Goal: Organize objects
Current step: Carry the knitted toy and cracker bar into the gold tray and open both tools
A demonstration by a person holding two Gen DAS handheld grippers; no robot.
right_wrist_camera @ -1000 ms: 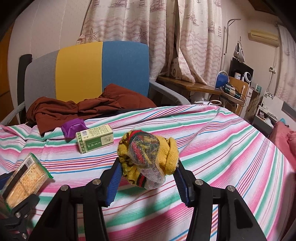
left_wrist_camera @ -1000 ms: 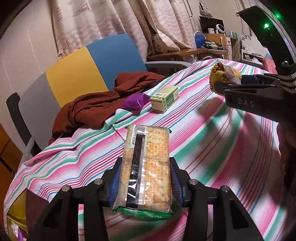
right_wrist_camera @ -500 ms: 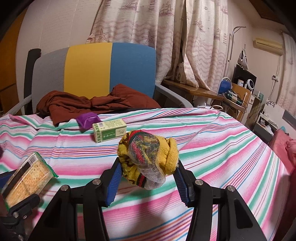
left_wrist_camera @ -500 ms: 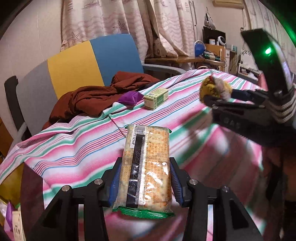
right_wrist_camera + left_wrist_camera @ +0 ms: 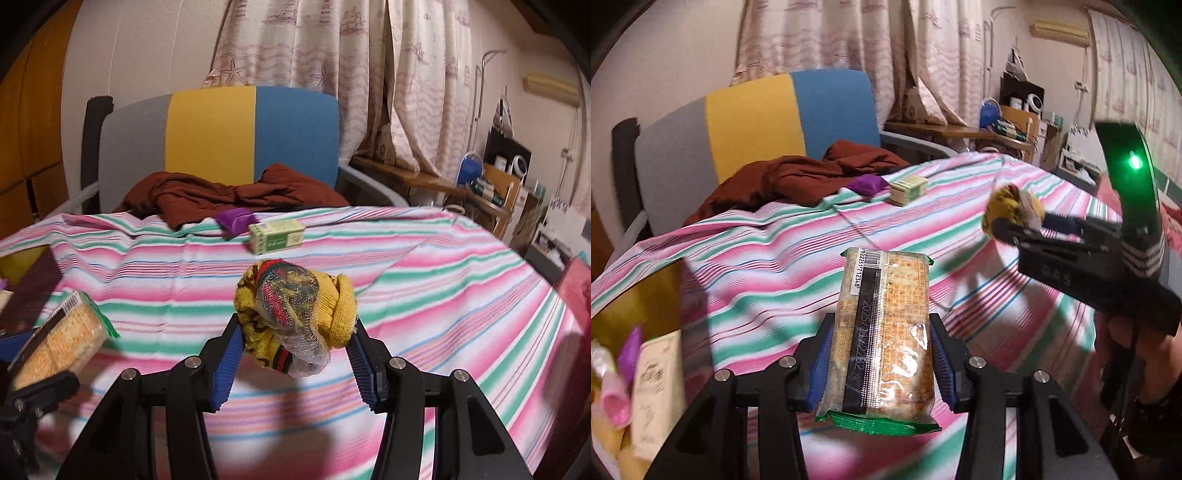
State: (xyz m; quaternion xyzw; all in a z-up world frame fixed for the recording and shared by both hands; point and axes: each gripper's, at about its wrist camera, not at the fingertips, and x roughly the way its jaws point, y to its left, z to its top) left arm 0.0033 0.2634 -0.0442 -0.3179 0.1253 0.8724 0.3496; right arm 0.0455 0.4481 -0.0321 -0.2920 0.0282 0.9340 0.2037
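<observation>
My left gripper point(image 5: 881, 362) is shut on a long pack of crackers point(image 5: 886, 332) in clear wrap with a green end, held above the striped cloth. The same cracker pack point(image 5: 59, 343) shows at the left edge of the right wrist view. My right gripper point(image 5: 295, 354) is shut on a rolled yellow patterned sock ball point(image 5: 295, 306), lifted over the cloth. In the left wrist view the right gripper point(image 5: 1019, 229) and its sock ball point(image 5: 1008, 206) hang at the right. A small green box point(image 5: 277, 236) and a purple pouch point(image 5: 236, 219) lie at the far edge.
A pink, green and white striped cloth point(image 5: 424, 280) covers the table. A brown garment point(image 5: 229, 192) is heaped on the chair point(image 5: 214, 133) behind it. Off the table's left edge lie a paper packet point(image 5: 657, 387) and pink and purple items point(image 5: 617, 398). Cluttered shelves stand at the right.
Both grippers have drawn back and to the left from the far edge with their loads; the box and garment look smaller, and the items off the table's left edge have come into the left view.
</observation>
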